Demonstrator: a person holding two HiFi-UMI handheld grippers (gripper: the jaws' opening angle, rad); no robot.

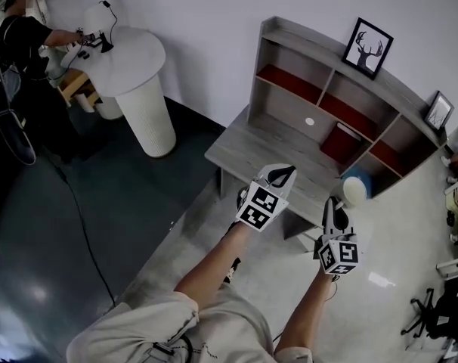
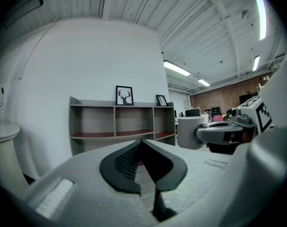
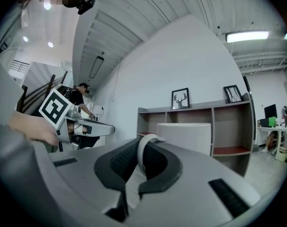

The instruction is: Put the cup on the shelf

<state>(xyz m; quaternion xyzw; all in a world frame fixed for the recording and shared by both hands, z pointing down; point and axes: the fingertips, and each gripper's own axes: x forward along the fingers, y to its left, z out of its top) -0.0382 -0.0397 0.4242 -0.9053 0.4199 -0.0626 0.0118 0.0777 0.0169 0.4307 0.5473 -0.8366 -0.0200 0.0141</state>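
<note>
Cup [image 3: 183,135]: pale, with a loop handle [image 3: 142,151]; held in the air in front of the shelf [image 1: 329,100], near its right-hand end, touching neither the boards nor the desk top [image 1: 270,148] below them.

Right gripper [image 3: 139,161]: jaws clamped on the handle alone. The cup's body stood clear beyond the jaw tips, upright as far as its own view showed.

Left gripper [image 2: 142,144]: jaws pressed together with nothing between them, held beside the right one and apart from the cup.

Shelf: compartments open to the front, with red linings. A red block [image 1: 341,143] stood in a lower compartment, and a deer picture [image 1: 367,47] and a smaller frame [image 1: 438,112] on the top board.

Hazards, as judged:
- A hold on the handle only gave little control over turning. The body could have pivoted or sagged under its own weight and slipped out.
- Entering a compartment, the rim could have struck the board above or a divider, which would have jarred the cup in the jaws.
- Set too near the front edge, or let go while tilted, the cup could have tipped off.
- The red block left less room in its compartment.
</note>
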